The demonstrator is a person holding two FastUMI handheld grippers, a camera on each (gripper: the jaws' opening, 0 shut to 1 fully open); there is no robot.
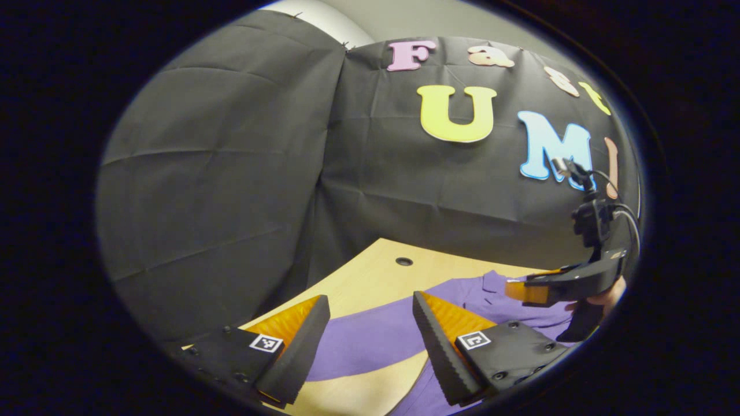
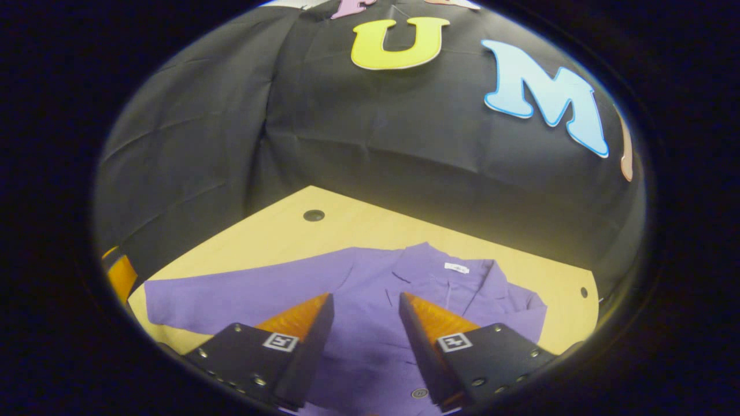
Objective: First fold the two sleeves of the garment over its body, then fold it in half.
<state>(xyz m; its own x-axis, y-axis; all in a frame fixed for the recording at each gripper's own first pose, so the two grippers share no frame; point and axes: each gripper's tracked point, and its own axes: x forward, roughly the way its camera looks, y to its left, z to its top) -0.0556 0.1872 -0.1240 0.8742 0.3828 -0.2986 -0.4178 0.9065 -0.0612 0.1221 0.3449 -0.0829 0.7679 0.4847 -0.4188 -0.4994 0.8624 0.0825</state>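
Observation:
A purple button-up garment (image 2: 370, 277) lies flat on the wooden table (image 2: 347, 231), collar toward the wall. One long sleeve (image 2: 231, 297) stretches straight out to the left in the right gripper view. The other sleeve (image 2: 526, 312) lies short beside the body at the right. My right gripper (image 2: 366, 297) hovers open over the garment's chest with nothing between its fingers. In the left gripper view my left gripper (image 1: 370, 300) stands open above the outstretched sleeve (image 1: 370, 341), apart from the cloth. The right gripper (image 1: 511, 290), held by a hand, shows there over the garment's body.
The table (image 1: 376, 271) has a round hole (image 1: 404, 261) near its back edge and another hole (image 2: 584, 292) near the right corner. Black cloth walls stand close behind the table and to its left. Bare wood runs between the garment and the wall.

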